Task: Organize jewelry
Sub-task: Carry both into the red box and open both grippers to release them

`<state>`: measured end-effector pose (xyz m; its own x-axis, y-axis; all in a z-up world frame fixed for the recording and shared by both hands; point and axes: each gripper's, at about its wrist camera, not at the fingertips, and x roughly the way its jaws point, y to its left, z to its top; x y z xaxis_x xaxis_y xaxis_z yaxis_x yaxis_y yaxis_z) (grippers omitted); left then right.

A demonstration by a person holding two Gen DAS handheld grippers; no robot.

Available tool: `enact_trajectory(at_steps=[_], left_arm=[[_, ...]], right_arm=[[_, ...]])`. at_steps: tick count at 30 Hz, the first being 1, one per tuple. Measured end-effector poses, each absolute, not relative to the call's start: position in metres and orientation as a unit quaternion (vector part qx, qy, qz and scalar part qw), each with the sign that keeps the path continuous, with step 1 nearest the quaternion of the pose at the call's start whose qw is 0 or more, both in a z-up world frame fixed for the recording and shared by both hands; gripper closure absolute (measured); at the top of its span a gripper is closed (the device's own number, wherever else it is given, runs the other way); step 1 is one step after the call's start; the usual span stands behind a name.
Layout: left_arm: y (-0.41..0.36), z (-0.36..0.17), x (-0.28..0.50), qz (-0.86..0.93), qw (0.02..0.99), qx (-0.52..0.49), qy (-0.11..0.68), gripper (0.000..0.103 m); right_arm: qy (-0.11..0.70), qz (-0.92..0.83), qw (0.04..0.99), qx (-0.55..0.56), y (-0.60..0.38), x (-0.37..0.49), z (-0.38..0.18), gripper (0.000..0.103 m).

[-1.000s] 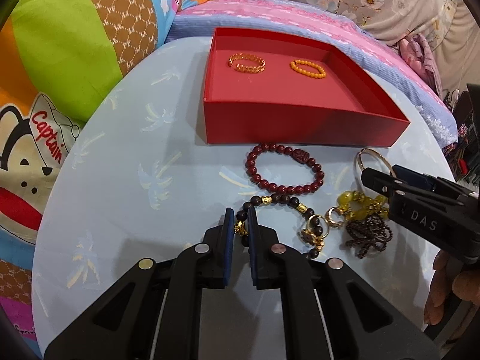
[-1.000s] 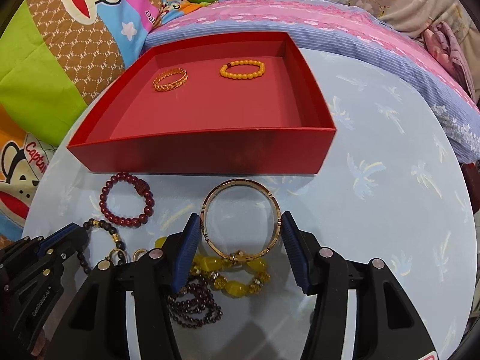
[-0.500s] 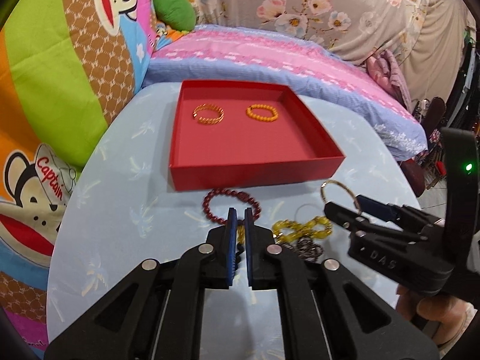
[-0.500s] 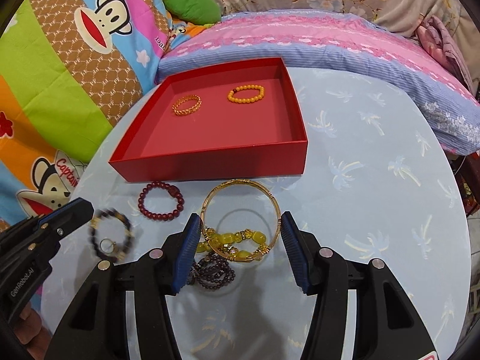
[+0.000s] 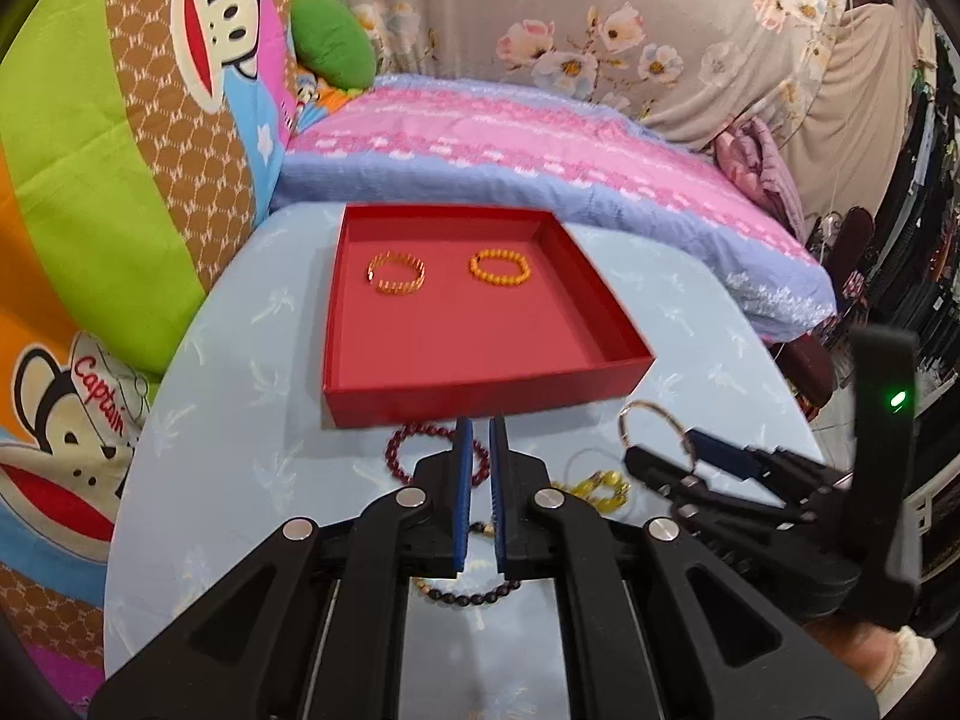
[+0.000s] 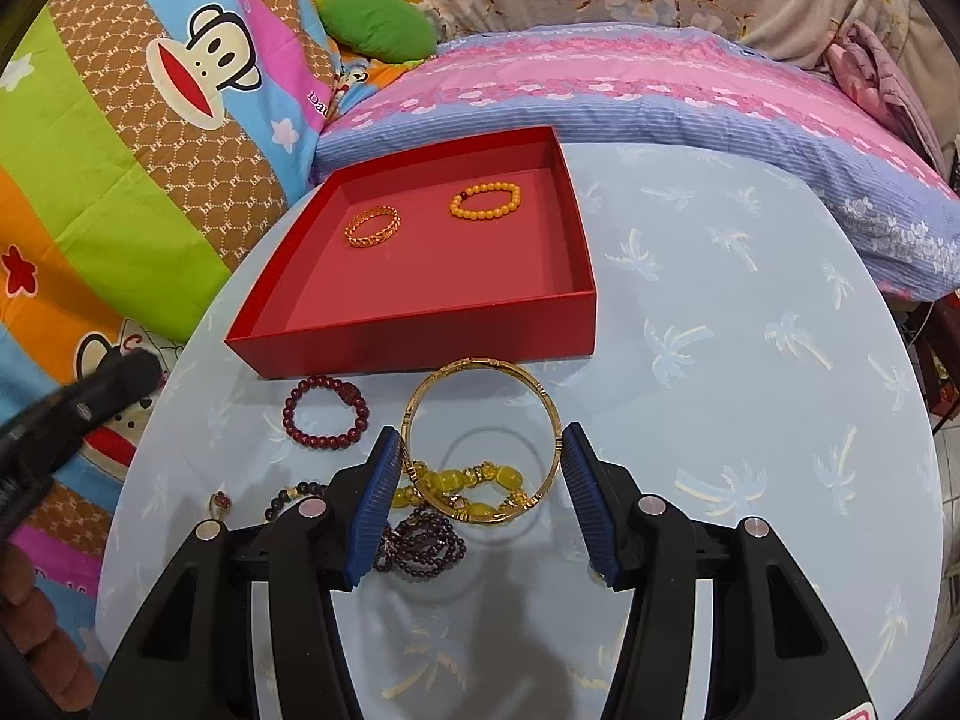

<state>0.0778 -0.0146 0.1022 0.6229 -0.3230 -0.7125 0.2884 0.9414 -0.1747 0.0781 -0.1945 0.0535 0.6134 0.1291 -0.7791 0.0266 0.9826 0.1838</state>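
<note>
Both grippers have risen before the box [image 6: 420,324]: left gripper [image 5: 478,444] pinching the dark bracelet [image 5: 474,591], right gripper [image 6: 480,468] clamping the bangle [image 6: 483,414], both ready for boxing.

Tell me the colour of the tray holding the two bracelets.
Red tray; clearest in the right wrist view.

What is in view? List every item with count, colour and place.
Tray: one, red, on table.
Chain bracelet: one, gold, in tray.
Orange bracelet: one, orange, in tray.
Maroon bracelet: one, dark red, table before tray.
Yellow bracelet: one, yellow, table under bangle.
Purple beads: one cluster, dark, beside yellow bracelet.
Table: one, pale blue.
Bangle: one, gold, in right gripper.
Dark bracelet: one, black-gold, in left gripper.
Grippers: two, black, blue pads.
</note>
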Motion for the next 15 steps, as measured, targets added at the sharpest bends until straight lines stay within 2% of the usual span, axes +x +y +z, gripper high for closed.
enact_trajectory(at_steps=[1, 3, 5, 14, 15], left_arm=[[-0.013, 0.095, 0.078, -0.167, 0.898, -0.018, 0.407, 0.093], [-0.013, 0.074, 0.08, -0.157, 0.889, -0.008, 0.43, 0.071], [-0.013, 0.055, 0.08, -0.154, 0.882, -0.002, 0.445, 0.064], [-0.016, 0.006, 0.083, -0.151, 0.864, 0.024, 0.479, 0.065], [-0.016, 0.006, 0.082, -0.149, 0.868, 0.026, 0.474, 0.069]], right_arm=[[0.44, 0.028, 0.893, 0.089, -0.195, 0.078, 0.053, 0.05], [0.442, 0.026, 0.892, 0.09, -0.196, 0.077, 0.051, 0.05], [0.445, 0.025, 0.891, 0.09, -0.197, 0.076, 0.049, 0.05], [0.453, 0.025, 0.887, 0.086, -0.194, 0.076, 0.042, 0.05], [0.454, 0.026, 0.887, 0.086, -0.194, 0.076, 0.042, 0.05]])
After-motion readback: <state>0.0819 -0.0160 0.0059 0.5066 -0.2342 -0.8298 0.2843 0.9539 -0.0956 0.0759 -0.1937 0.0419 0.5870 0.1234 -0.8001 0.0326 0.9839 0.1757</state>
